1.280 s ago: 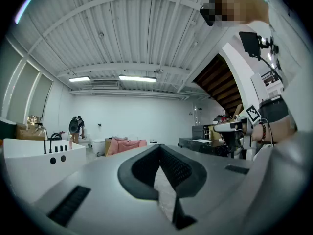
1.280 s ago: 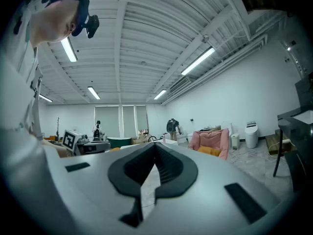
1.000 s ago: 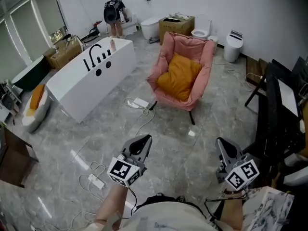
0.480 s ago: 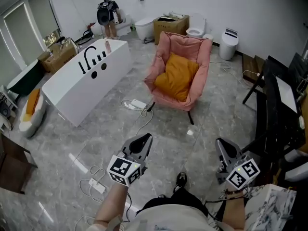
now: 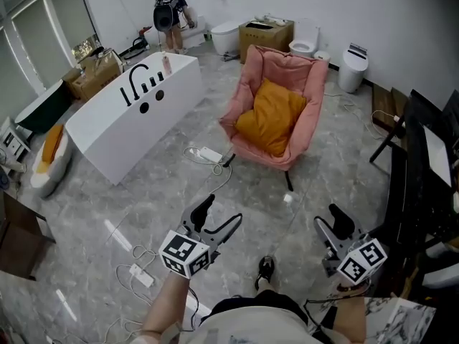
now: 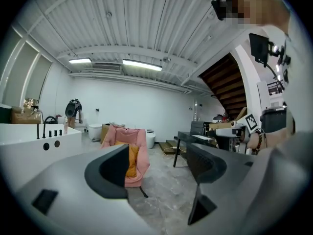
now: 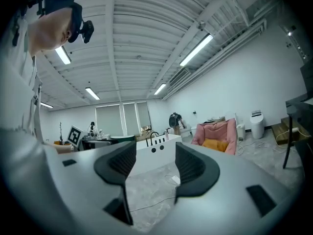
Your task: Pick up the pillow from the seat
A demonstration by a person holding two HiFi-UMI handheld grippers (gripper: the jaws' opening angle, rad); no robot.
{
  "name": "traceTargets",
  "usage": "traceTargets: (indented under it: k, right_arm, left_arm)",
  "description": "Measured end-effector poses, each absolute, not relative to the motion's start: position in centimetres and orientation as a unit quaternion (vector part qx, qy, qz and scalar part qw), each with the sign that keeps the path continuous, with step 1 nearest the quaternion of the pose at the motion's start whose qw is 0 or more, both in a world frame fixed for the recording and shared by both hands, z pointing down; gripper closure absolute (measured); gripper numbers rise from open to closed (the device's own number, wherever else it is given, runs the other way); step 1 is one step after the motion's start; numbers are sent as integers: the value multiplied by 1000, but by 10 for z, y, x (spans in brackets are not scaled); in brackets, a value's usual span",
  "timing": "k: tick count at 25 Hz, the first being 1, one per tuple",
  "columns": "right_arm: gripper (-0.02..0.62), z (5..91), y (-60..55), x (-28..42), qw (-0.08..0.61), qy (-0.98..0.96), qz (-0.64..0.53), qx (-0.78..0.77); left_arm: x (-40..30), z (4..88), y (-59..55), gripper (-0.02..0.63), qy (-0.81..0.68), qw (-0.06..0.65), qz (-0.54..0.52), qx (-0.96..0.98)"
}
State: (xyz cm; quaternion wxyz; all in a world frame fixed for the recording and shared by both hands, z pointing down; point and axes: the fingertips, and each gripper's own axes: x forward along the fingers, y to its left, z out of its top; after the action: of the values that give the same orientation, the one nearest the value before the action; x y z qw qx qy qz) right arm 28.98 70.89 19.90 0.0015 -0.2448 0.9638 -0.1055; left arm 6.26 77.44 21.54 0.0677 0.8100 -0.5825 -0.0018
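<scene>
Grey marble floor (image 5: 143, 192) is seen filling most of the head view, and a long white bathtub (image 5: 122, 120) is set across it at the left. Well beyond the person, the pink armchair (image 5: 305, 113) is stood on thin dark legs. The orange pillow (image 5: 271, 117) is propped in it, leaned against the backrest and resting on the seat cushion.

Down low, the left tool (image 5: 221, 210) and the right tool (image 5: 328, 219) are held out over bare floor, well apart from the chair. Both sets of jaws are being opened right now, and nothing is caught between either pair; only floor and distant furniture are framed in the gaps.

The approach is judged to be the step in hand: no grasp has been made, and the pillow is untouched. A walk up to the chair is called for next, then the spread jaws should be brought around an edge or corner of the soft pillow before any squeeze is applied.
</scene>
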Motion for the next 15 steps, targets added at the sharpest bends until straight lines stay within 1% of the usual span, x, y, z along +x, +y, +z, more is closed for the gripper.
traceTargets:
  k: [2,5,9,12,15]
  right_arm:
    - [336,201,688,288,3,964,-115,-239]
    - [336,205,660,284,1,965,-123,-232]
    - [321,205,624,278,2,966,-128,-224]
    - [292,206,599,277,-5,968,-128,-216]
    - [259,206,577,274,-22,972,-116,-203]
  left_arm:
    - [61,215,758,224,-582,72,-2,810]
    - [60,209,735,215,-580,77,-9,811]
    - [65,199,703,176,-575,70,-4,815]
    - [71,200,676,158,-570,80,1,818]
    - [77,206,650,128,-566,104,5,818]
